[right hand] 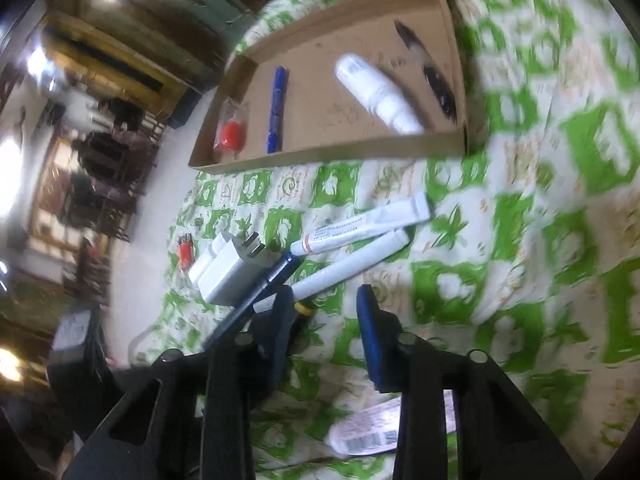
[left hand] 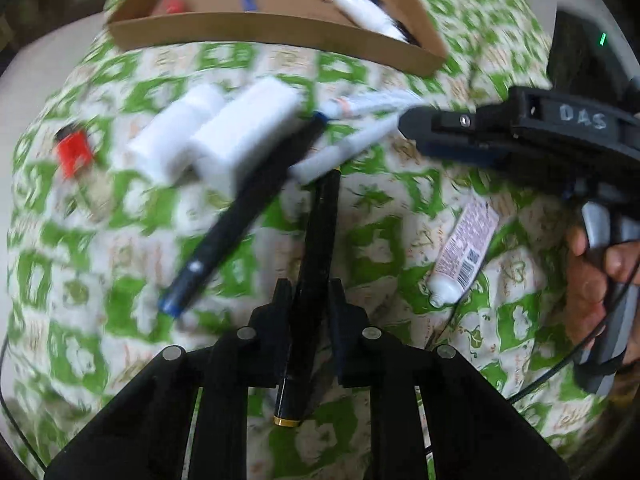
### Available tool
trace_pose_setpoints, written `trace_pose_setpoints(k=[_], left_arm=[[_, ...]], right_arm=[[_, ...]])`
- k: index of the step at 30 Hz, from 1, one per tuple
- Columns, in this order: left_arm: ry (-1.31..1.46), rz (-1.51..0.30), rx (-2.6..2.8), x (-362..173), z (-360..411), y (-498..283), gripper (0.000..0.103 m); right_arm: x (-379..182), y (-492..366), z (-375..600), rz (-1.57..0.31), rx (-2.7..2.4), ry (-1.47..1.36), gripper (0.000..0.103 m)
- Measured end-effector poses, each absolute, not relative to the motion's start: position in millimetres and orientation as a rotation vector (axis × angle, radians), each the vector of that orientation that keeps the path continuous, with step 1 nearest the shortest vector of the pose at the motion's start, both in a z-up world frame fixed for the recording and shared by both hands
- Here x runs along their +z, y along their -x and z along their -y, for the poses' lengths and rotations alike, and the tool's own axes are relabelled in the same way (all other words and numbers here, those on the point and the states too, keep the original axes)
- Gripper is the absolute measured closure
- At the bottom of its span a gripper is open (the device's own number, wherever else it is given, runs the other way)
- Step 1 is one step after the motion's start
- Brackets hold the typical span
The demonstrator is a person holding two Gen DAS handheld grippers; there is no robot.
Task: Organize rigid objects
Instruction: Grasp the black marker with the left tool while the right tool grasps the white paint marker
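The cloth (left hand: 372,240) over the bench looks like soft matt printed cotton, green on cream. The tray (right hand: 332,152) near its far edge is plain brown cardboard, matt and slightly scuffed. A white bottle (right hand: 376,92) inside it looks like smooth plastic with a slight sheen. The black pen (left hand: 316,248) is glossy plastic with a shiny gold metal band. The squeeze tube (left hand: 464,252) looks like soft, faintly glossy plastic with a printed label. The white charger block (right hand: 236,276) is smooth satin plastic with metal prongs.
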State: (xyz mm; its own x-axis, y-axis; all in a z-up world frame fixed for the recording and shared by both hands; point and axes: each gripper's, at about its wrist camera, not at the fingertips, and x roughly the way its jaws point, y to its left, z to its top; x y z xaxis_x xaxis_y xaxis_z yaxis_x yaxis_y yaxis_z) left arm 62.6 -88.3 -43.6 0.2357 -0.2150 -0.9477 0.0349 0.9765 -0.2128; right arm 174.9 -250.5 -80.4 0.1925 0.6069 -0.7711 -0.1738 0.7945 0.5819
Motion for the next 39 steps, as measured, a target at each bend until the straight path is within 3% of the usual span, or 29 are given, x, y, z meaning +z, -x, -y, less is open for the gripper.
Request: trace_pose_setpoints(k=[6, 10, 15, 22, 26, 39], left_arm=[[0.162, -1.304, -0.139, -48.0, 80.8, -50.8, 0.088], [0.127, -1.327, -0.112, -57.2, 88.1, -58.7, 0.085], [0.124, -1.318, -0.100, -59.5, 86.2, -60.7, 0.085], [0.191, -1.290, -0.122, -51.5, 86.4, -53.6, 0.087], [0.204, -1.299, -0.121, -49.9, 85.2, -51.7, 0.087], [0.217, -1.320, -0.078, -61.3, 78.3, -90.0, 0.087]], right_arm=[[-116.3, -192.3, 254.2, -1.372, 0.497, -0.673, 0.074], [-124.7, -198.4, 244.7, -1.374, 0.471, -0.701, 0.075], [-113.7, -195.9, 237.8, -1.334, 0.476, -0.589, 0.091], [-67.2, -183.6, 230.0, -1.247, 0.518, -0.274, 0.092], [-69.6, -173.0, 203.2, -1.236, 0.508, -0.045, 0.092], [-89.6, -168.9, 193.9, -1.266, 0.525, 0.032, 0.092]])
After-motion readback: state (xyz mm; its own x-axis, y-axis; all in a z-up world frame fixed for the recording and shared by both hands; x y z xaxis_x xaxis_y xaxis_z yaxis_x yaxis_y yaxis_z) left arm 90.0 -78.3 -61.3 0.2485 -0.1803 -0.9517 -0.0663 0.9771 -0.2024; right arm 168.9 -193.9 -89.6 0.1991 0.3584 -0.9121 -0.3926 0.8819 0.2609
